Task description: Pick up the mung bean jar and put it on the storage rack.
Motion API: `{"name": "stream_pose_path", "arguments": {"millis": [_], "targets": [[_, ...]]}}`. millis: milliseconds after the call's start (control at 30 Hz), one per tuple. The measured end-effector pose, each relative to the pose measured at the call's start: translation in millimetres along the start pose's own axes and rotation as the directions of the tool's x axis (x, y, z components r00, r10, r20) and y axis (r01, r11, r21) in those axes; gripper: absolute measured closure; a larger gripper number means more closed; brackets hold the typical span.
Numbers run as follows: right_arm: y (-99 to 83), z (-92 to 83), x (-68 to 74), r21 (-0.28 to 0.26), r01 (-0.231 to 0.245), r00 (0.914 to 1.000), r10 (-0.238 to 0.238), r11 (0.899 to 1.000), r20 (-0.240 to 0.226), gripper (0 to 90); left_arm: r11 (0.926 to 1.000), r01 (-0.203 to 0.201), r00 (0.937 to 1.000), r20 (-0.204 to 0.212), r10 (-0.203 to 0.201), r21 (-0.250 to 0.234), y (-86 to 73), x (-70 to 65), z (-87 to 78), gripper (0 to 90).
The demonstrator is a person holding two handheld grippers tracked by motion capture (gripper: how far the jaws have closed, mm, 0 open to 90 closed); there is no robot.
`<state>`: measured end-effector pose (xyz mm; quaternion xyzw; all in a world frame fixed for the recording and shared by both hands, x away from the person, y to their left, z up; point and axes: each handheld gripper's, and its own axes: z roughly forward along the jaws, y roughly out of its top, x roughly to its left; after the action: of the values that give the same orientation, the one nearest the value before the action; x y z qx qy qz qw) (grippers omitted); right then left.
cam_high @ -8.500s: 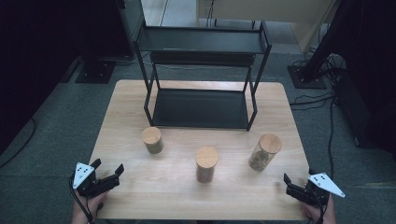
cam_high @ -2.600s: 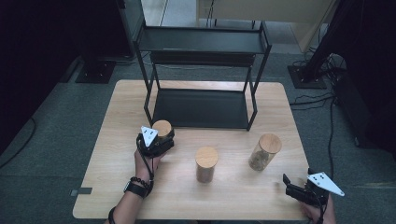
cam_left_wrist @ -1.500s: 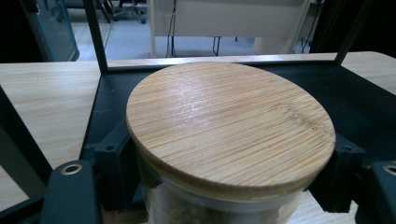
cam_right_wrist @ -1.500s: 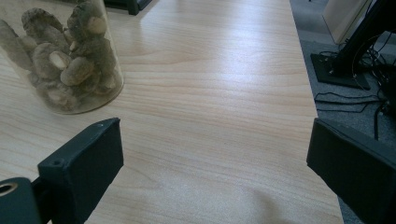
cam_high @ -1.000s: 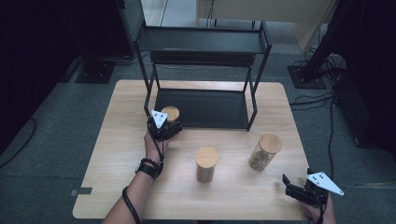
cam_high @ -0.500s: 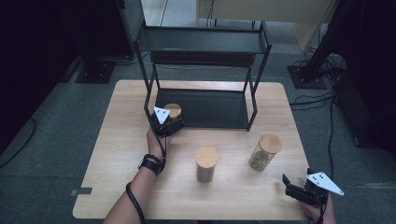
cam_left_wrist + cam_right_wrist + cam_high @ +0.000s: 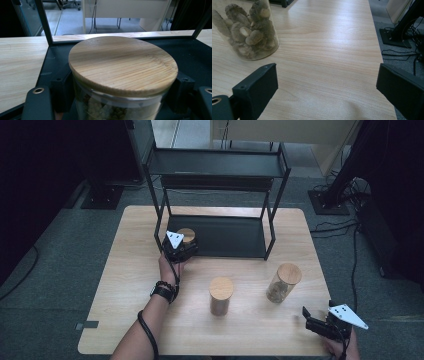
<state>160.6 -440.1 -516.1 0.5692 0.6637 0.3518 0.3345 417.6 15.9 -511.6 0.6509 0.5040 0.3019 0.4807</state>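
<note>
- At the left front corner of the black rack's [image 7: 272,227] bottom shelf: left gripper [image 7: 180,251] clamped on a wood-lidded glass jar [image 7: 187,237], jaws pressing its sides just under the lid.
- Near the tabletop's [image 7: 120,270] front edge, mid-span: second lidded jar [image 7: 221,295], upright.
- Right of it: third jar [image 7: 283,282].
- Front right corner: right gripper [image 7: 320,324], jaws wide apart, holding nothing.

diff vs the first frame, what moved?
The left gripper left the table's near-left corner, closed on the left jar and carried it away from the person onto the rack's bottom shelf. The middle jar, right jar and open right gripper stayed put.
</note>
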Motion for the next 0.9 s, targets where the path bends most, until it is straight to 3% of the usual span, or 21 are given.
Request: {"name": "stream_pose_path", "arguments": {"millis": [567,900], "targets": [[-0.1,-0.1,0.0,-0.001,-0.001,1.0000,0.001,1.000,0.002,3.4,0.9999,0.008,0.9999,-0.011,-0.008,0.007,5.0,1.5,14.0,24.8],[0.0,-0.1,-0.2,-0.001,0.000,1.0000,0.000,1.000,0.005,3.4,0.9995,-0.024,0.9992,-0.031,0.024,0.020,6.8,0.1,23.5,24.8]]}}
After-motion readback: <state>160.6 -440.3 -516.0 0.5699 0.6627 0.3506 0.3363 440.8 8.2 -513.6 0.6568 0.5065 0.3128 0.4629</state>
